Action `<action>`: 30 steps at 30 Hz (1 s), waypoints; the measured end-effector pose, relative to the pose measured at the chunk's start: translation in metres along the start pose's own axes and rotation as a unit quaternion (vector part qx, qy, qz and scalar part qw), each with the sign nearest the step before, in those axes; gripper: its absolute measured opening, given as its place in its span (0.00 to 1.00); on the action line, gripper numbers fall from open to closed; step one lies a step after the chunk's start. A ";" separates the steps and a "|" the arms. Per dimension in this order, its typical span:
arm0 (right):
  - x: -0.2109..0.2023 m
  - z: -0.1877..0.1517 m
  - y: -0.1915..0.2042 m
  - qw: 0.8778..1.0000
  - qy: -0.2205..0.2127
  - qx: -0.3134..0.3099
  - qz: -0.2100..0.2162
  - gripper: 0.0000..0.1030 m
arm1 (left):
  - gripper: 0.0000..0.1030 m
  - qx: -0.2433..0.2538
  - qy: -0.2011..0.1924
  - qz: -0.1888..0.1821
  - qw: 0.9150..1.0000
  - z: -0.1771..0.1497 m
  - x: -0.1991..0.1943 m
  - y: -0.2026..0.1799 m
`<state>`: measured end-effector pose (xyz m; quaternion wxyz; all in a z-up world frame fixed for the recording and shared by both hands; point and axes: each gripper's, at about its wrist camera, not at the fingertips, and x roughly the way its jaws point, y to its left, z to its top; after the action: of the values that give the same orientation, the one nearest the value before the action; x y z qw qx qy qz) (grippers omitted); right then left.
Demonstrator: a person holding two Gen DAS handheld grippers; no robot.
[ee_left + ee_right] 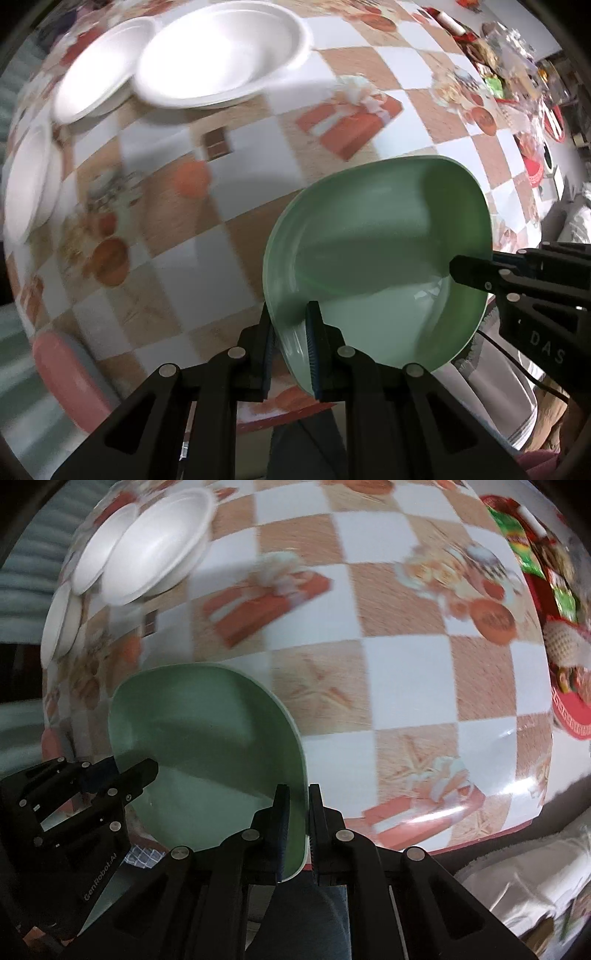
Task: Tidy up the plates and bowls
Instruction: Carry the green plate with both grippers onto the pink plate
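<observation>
A pale green bowl (376, 266) hangs above the checkered table, held by both grippers at opposite sides of its rim. My left gripper (290, 350) is shut on the rim's near edge, one pad inside and one outside. In the right wrist view the same green bowl (207, 746) fills the lower left, and my right gripper (297, 830) is shut on its rim. White foam plates (221, 55) lie overlapping at the table's far left, also seen as white plates (155, 542) from the right wrist.
The table (406, 657) wears a cloth of orange and white squares. A red tray of snack packets (554, 635) stands at the right edge. More white plates (29, 184) lie at the left edge. A pink object (70, 376) sits near the table's front corner.
</observation>
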<state>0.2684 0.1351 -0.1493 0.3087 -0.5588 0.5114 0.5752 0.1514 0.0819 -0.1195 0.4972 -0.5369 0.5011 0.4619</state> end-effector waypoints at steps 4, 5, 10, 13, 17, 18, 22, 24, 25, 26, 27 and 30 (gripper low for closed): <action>-0.002 0.000 0.038 1.000 -0.003 -0.024 -0.005 0.11 | 0.17 -0.024 -0.015 0.003 1.000 -0.016 -0.013 0.028; -0.004 -0.001 0.045 1.000 -0.006 -0.030 -0.007 0.11 | 0.17 -0.032 -0.018 0.002 0.999 -0.017 -0.015 0.036; -0.008 -0.014 0.091 0.998 -0.012 -0.064 -0.014 0.11 | 0.17 -0.067 -0.040 0.006 0.997 -0.033 -0.032 0.074; -0.011 -0.018 0.110 0.996 -0.016 -0.084 -0.016 0.11 | 0.17 -0.089 -0.050 0.011 0.995 -0.038 -0.037 0.079; -0.016 -0.014 0.142 0.993 -0.021 -0.113 -0.018 0.11 | 0.17 -0.123 -0.067 0.017 0.990 -0.055 -0.050 0.108; -0.019 -0.015 0.145 0.992 -0.021 -0.122 -0.018 0.11 | 0.17 -0.132 -0.070 0.019 0.989 -0.058 -0.052 0.114; -0.015 -0.011 0.185 0.987 -0.019 -0.158 -0.018 0.11 | 0.17 -0.166 -0.080 0.027 0.983 -0.074 -0.060 0.141; -0.013 -0.014 0.203 0.984 -0.019 -0.177 -0.019 0.11 | 0.17 -0.181 -0.085 0.033 0.979 -0.085 -0.064 0.156; -0.012 -0.015 0.213 0.982 -0.019 -0.188 -0.019 0.11 | 0.17 -0.188 -0.088 0.036 0.978 -0.091 -0.067 0.164; -0.011 -0.016 0.224 0.980 -0.019 -0.197 -0.019 0.11 | 0.17 -0.193 -0.089 0.038 0.976 -0.098 -0.069 0.171; -0.011 -0.017 0.228 0.979 -0.019 -0.203 -0.019 0.11 | 0.17 -0.202 -0.091 0.040 0.974 -0.104 -0.070 0.179; -0.007 -0.018 0.253 0.974 -0.016 -0.223 -0.019 0.11 | 0.17 -0.220 -0.091 0.044 0.970 -0.120 -0.072 0.196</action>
<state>0.0407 0.0475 -0.0788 0.1952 -0.6140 0.3544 0.6777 -0.0492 -0.0325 -0.0520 0.3894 -0.5663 0.3628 0.6293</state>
